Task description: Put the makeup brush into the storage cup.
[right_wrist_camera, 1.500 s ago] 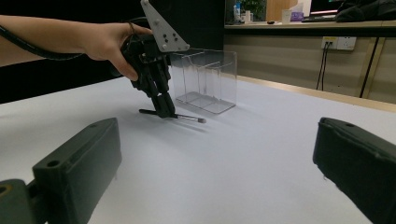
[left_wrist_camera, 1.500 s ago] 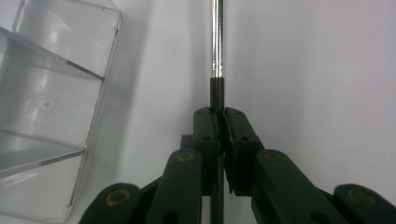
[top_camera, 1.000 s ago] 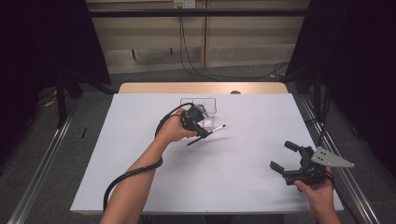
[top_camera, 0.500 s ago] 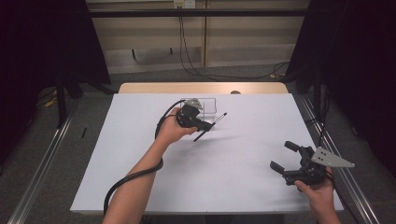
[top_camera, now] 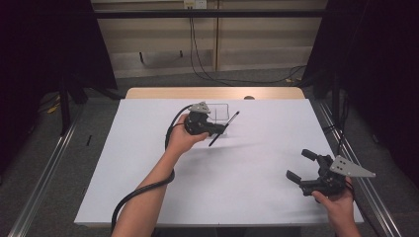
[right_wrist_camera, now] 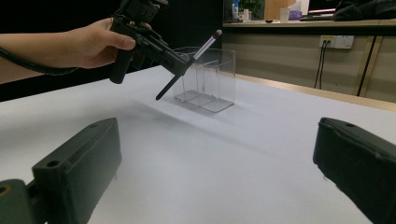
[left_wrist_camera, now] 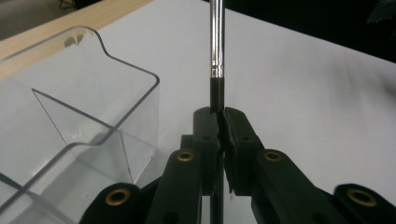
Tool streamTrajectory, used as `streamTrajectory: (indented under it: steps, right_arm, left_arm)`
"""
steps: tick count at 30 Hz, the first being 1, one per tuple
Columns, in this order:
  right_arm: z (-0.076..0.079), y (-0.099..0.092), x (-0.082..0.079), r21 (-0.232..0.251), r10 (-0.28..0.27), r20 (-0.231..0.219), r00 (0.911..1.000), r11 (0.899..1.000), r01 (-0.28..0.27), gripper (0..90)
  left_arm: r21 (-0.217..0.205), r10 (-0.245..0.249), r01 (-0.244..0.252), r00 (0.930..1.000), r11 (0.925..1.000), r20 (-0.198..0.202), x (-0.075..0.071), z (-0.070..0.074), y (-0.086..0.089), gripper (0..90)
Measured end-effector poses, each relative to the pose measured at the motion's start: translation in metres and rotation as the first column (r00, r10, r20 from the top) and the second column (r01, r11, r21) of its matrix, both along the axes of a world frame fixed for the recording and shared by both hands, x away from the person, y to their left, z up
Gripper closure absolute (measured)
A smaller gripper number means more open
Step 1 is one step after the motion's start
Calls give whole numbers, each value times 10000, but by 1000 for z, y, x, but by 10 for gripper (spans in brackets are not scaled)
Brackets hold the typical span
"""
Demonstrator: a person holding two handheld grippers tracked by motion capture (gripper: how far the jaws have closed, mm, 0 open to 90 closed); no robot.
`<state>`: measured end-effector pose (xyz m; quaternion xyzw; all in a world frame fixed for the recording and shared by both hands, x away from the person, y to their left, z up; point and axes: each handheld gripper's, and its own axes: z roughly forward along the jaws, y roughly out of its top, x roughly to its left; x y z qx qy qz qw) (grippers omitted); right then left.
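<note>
The slim black pen with a silver barrel [top_camera: 224, 129] hangs tilted in the air just beside the clear plastic divided box [top_camera: 221, 109] near the desk's far edge, lifted but not yet dropped in. The left gripper [top_camera: 217, 130] clamps it mid-shaft. The right gripper [top_camera: 302, 165] rests wide and empty near the right front corner.

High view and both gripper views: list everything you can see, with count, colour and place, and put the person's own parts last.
Brush: one, black handle with silver ferrule, clamped in the left gripper, tilted above the table beside the box.
Clear box: one, transparent, with inner dividers, far middle of the table.
Table: one, white top, wooden far edge.
Left gripper: one, black, shut on the brush, by the box.
Right gripper: one, black, jaws wide open, near right corner.
Hands: two, left, right.
</note>
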<state>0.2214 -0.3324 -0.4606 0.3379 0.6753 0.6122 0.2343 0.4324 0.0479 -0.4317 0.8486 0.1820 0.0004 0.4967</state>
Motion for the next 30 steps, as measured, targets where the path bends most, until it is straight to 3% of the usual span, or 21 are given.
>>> streamTrajectory:
  steps: [1,8,11,14,23,27,30]
  right_arm:
    - [0,0,0,16,-13,5,10000,10000,13,9]
    - [0,1,0,16,14,-23,10000,10000,-14,9]
    - [0,1,0,25,22,-33,10000,10000,-22,9]
    - [0,1,0,13,22,-13,10000,10000,-22,9]
    - [0,1,0,-9,25,-30,10000,10000,-25,9]
    - [0,1,0,-23,40,-25,10000,10000,-40,9]
    - [-1,2,0,-9,12,-78,10000,10000,-12,9]
  left_arm:
    - [-224,116,-115,9999,9997,35,-1,1,0,843]
    - [-622,369,-357,9992,9974,177,-1,1,2,843]
    - [-1044,590,-570,9981,9929,158,-1,-1,3,843]
    - [-1162,684,-661,9975,9910,157,-1,-2,4,843]
    - [-1954,1176,-1103,9927,9745,259,-3,0,7,843]
    - [-2118,1291,-1215,9914,9697,221,-3,0,9,842]
    - [-2415,1480,-1411,9889,9601,108,-4,0,12,843]
